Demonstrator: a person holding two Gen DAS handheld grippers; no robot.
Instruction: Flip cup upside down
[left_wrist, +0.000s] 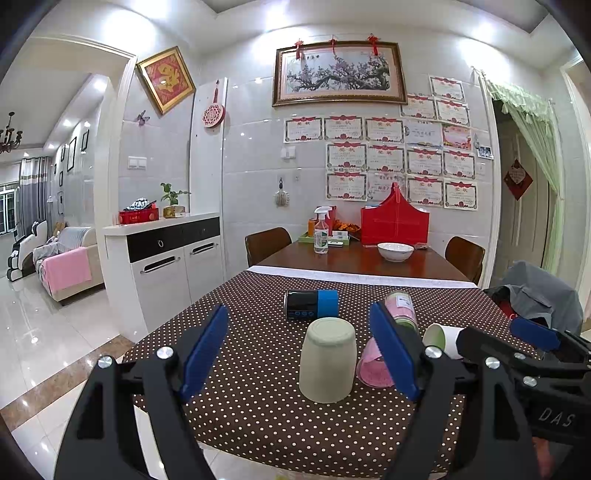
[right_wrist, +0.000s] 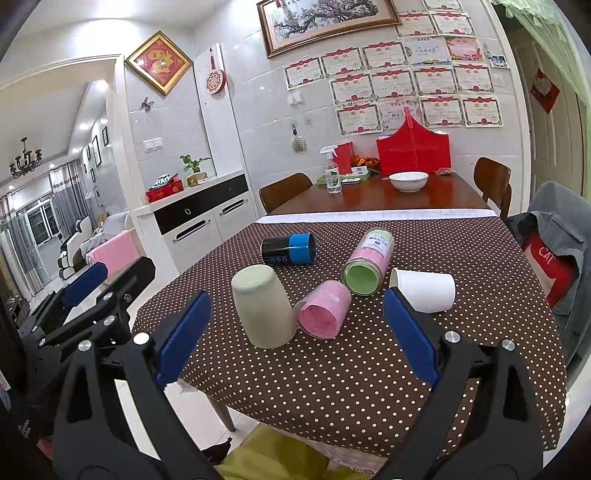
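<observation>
Left tongs (left_wrist: 299, 354) hang released at the near table (left_wrist: 258, 424) edge, blue pads flanking the pale green cup (left_wrist: 328, 360), which stands mouth-down without touching them. Right tongs (right_wrist: 297, 338) are likewise spread and empty, hovering past the near edge over the floor. Just right of the cup lies a pink cup (right_wrist: 323, 308) on its side, then a green-lidded jar (right_wrist: 367, 267) and a white paper cup (right_wrist: 424, 290); a black-and-blue can (right_wrist: 288, 249) lies farther back. Only the right view shows bare dotted cloth near right; the left view hides most of the pink cup.
</observation>
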